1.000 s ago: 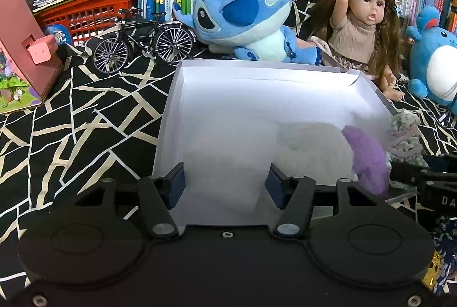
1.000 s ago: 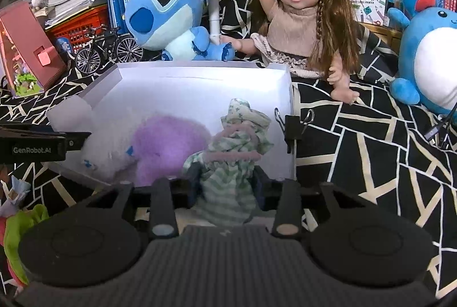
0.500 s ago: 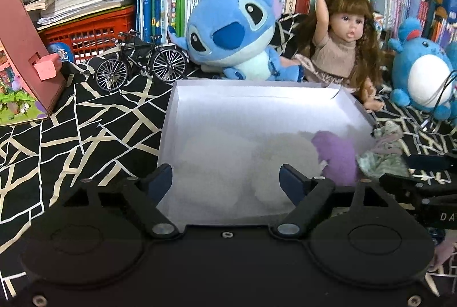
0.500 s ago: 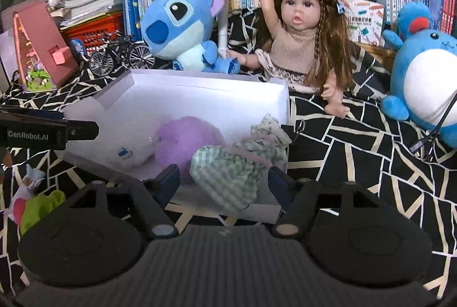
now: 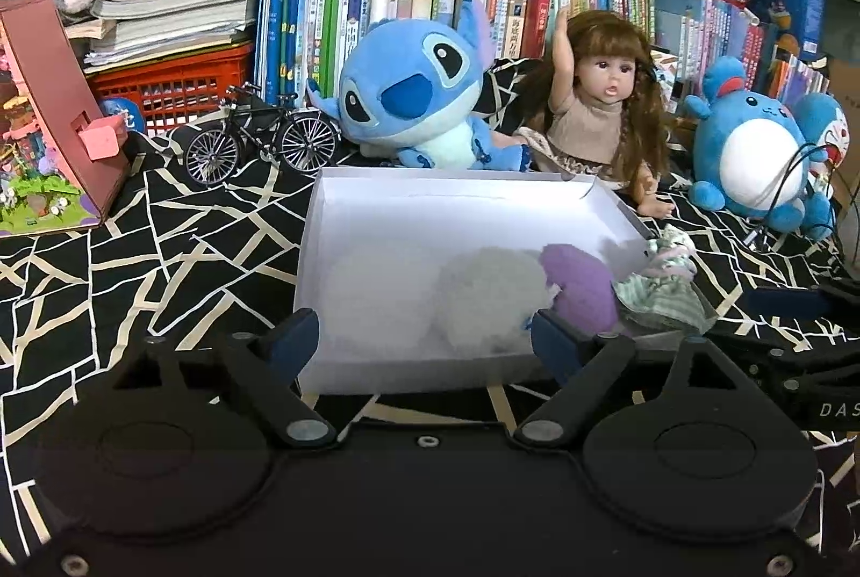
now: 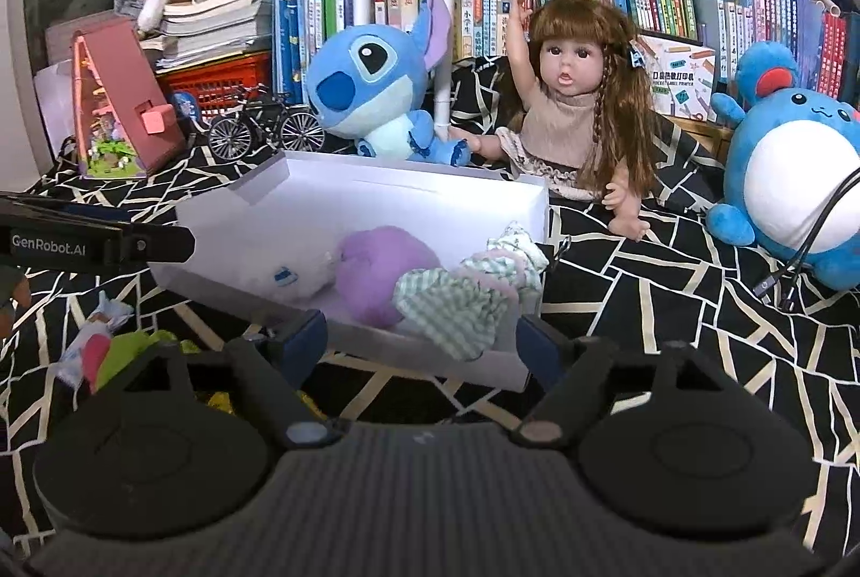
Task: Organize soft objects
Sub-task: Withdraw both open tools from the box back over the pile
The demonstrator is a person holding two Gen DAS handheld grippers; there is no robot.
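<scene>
Pulled back from the white box [image 5: 376, 222] since before, jaws just widened: left gripper [image 5: 424, 340] and right gripper [image 6: 422, 343] wide, empty. Green checked cloth [image 6: 457, 303] inside box beside purple plush [image 6: 384, 276]. Only right view: colourful scraps [image 6: 102, 351] left of box.

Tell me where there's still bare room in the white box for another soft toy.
The far half of the white box, along its back wall, is bare, and so is its far left corner. The near right is crowded: white plush, purple plush and striped green cloth draped over the right wall.
</scene>
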